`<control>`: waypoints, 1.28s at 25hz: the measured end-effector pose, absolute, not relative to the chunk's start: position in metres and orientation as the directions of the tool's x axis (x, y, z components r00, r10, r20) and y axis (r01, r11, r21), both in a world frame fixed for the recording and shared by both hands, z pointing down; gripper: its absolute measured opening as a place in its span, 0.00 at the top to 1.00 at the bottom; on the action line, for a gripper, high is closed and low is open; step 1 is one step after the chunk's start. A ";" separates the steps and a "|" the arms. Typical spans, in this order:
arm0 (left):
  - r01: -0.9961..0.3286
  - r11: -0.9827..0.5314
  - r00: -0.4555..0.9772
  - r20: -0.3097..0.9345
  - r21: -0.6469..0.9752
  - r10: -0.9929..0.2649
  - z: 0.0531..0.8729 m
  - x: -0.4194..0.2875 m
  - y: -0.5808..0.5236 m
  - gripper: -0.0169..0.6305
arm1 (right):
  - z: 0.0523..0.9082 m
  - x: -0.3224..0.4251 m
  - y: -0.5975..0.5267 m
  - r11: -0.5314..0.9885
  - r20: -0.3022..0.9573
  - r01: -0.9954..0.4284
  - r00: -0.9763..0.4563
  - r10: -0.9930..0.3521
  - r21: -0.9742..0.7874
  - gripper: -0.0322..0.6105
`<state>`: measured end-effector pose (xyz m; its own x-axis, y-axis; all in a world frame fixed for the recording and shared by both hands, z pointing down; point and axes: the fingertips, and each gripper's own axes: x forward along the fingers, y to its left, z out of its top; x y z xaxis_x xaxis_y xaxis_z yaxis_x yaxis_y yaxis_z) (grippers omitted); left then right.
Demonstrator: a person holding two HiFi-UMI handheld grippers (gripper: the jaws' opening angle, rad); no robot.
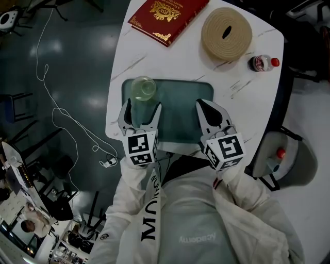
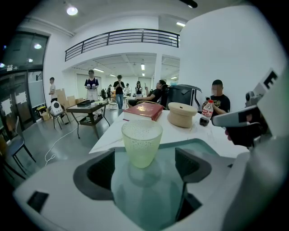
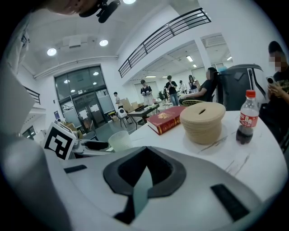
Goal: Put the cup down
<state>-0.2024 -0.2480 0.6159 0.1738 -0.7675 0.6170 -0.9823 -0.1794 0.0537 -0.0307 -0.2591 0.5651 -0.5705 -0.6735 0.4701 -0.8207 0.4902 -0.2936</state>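
One cup point(image 1: 143, 88), pale green and translucent, is standing upright on the upper-left corner of one teal mat point(image 1: 180, 113), left of centre in the head view. Toward the top of the white table point(image 1: 149, 56) one red book point(image 1: 167, 15), one round tan container point(image 1: 226, 32) and one capped bottle point(image 1: 261, 63) are resting, all well apart from the cup. Two grippers are hovering at the mat's lower edge. The left gripper point(image 1: 142, 107) is spreading its jaws wide, released, the cup just beyond its tips with space either side. The right gripper point(image 1: 205, 105) is pressing its jaws together on nothing.
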 end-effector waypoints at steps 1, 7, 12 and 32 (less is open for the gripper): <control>-0.983 -0.173 0.171 0.611 0.055 -0.773 0.611 -0.203 -0.243 0.32 | 0.559 -0.032 -0.255 0.498 0.462 -0.816 -0.577 -0.673 -0.294 0.94; -0.987 -0.156 0.150 0.564 0.038 -0.812 0.576 -0.204 -0.207 0.32 | 0.531 -0.040 -0.217 0.535 0.425 -0.789 -0.614 -0.665 -0.303 0.94; -0.988 -0.151 0.143 0.538 0.029 -0.831 0.555 -0.202 -0.174 0.32 | 0.509 -0.044 -0.185 0.561 0.394 -0.770 -0.638 -0.661 -0.305 0.94; -0.995 -0.102 0.091 0.374 -0.010 -0.923 0.461 -0.165 -0.032 0.57 | 0.418 -0.034 -0.069 0.630 0.255 -0.736 -0.677 -0.691 -0.248 0.94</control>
